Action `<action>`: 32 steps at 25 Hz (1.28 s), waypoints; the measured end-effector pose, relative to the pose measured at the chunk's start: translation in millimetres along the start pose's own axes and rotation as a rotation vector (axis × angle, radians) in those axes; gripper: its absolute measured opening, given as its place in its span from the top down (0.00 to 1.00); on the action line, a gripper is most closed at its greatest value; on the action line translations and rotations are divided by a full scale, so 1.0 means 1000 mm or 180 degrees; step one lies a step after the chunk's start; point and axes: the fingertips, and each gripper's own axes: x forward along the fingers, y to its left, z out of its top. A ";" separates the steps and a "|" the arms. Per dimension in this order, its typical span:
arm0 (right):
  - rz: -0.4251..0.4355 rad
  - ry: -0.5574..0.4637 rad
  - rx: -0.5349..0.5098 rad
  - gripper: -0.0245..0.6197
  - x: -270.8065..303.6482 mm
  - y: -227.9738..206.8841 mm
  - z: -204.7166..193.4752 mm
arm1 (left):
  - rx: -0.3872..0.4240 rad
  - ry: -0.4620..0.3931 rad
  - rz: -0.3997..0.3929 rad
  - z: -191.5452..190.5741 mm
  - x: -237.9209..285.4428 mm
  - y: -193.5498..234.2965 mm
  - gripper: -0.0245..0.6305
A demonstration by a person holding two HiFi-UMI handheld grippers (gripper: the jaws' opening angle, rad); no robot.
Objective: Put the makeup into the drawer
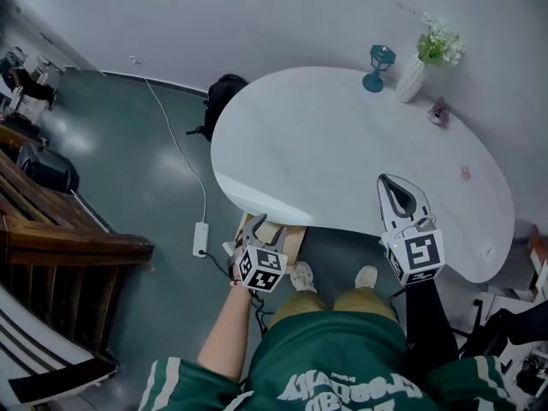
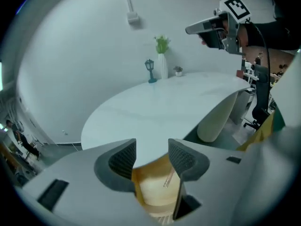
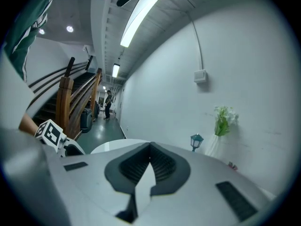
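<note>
Room: a grey-green floor and a pale wall are seen around the workplace, with a wooden staircase at the left.
Table: white and rounded; most of its top is bare, and only a few small things are kept along the far and right side.
Drawer: wooden, drawn out from under the table's near edge and standing open. Closing it is judged to be still left.
Right gripper: held over the near right part of the table. Its jaws are brought together at the tips and nothing is carried between them.
Left gripper: held above the open drawer and tilted downward. Its jaws are apart, nothing is pressed by the pads, and the drawer's inside is seen through the gap.
Vase: white, with flowers, set at the far edge by the wall.
Lantern: teal, just beside the vase.
Ornament: small and pinkish, near the wall; what it is cannot be told.
Pink piece: tiny, alone on the table's right side. If it is makeup, it remains to be fetched.
Slender clear stick: lying on the drawer's floor, apart from both jaws. It is judged to be makeup already put in.
</note>
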 end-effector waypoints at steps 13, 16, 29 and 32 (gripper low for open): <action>0.0054 -0.0378 0.0043 0.95 -0.024 -0.068 0.036 | -0.0249 -0.1186 0.0636 0.191 -0.078 0.008 0.60; 0.0049 -0.0473 0.0040 0.95 -0.033 -0.082 0.044 | -0.0268 -0.1448 0.0701 0.230 -0.095 0.001 0.60; -0.0028 -0.0716 0.0116 0.95 -0.070 -0.144 0.053 | -0.0299 -0.2071 0.0897 0.329 -0.120 -0.041 0.62; -0.0111 -0.0730 0.0113 0.95 -0.084 -0.168 0.049 | -0.0255 -0.2090 0.0774 0.348 -0.108 -0.064 0.61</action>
